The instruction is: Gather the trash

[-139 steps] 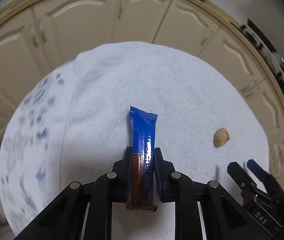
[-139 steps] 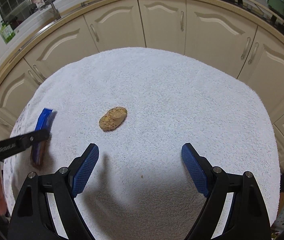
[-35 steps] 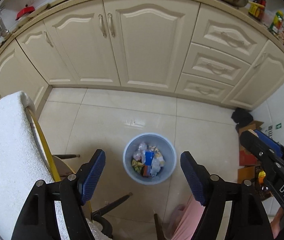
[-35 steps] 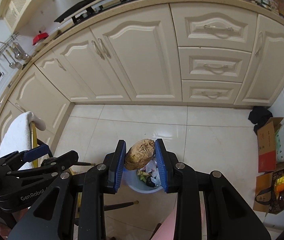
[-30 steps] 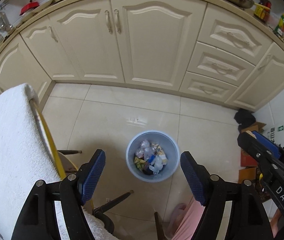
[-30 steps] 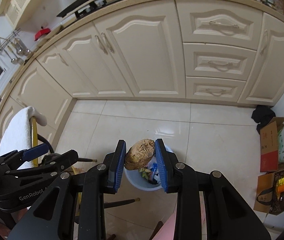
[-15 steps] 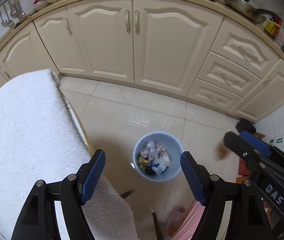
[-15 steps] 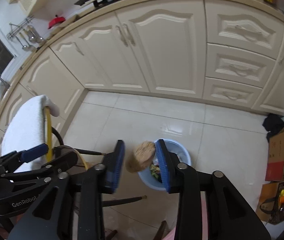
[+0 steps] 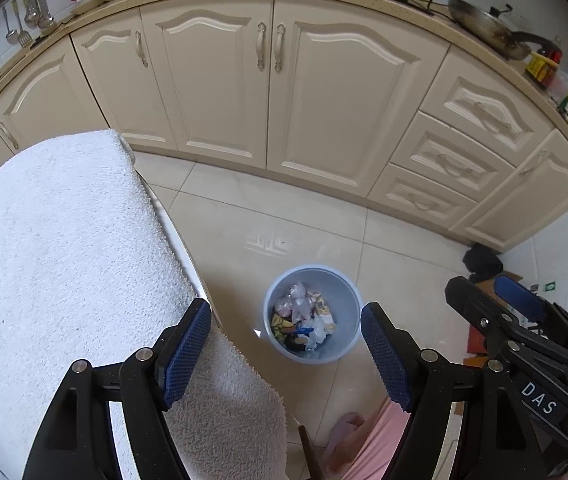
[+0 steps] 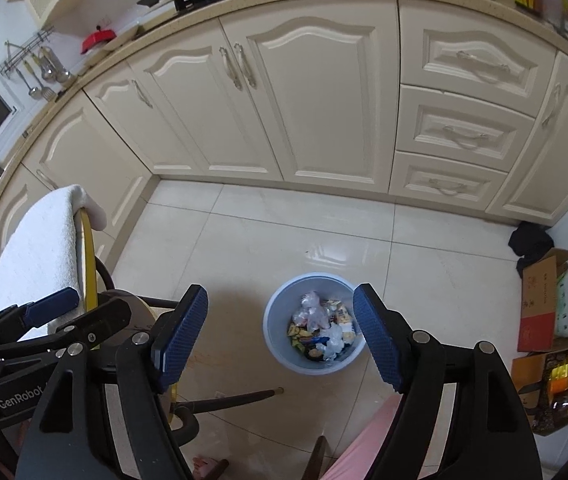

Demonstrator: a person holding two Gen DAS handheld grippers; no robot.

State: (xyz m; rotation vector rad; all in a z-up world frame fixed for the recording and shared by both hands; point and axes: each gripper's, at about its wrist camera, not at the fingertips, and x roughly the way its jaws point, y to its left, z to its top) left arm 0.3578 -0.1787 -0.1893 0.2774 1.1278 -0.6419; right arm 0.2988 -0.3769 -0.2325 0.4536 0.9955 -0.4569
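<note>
The trash bin (image 10: 314, 322) sits on the tiled floor below us, already holding wrappers and crumpled bits. Our right gripper (image 10: 279, 336) hangs above it; its jaws have just been opening and stand wide with nothing between them. Our left gripper (image 9: 286, 348) is wide and empty too, near the towel-covered table (image 9: 55, 240) at left. We judge the risk now is swinging back carelessly and catching the towel's edge or the chair leg (image 10: 235, 398).
</note>
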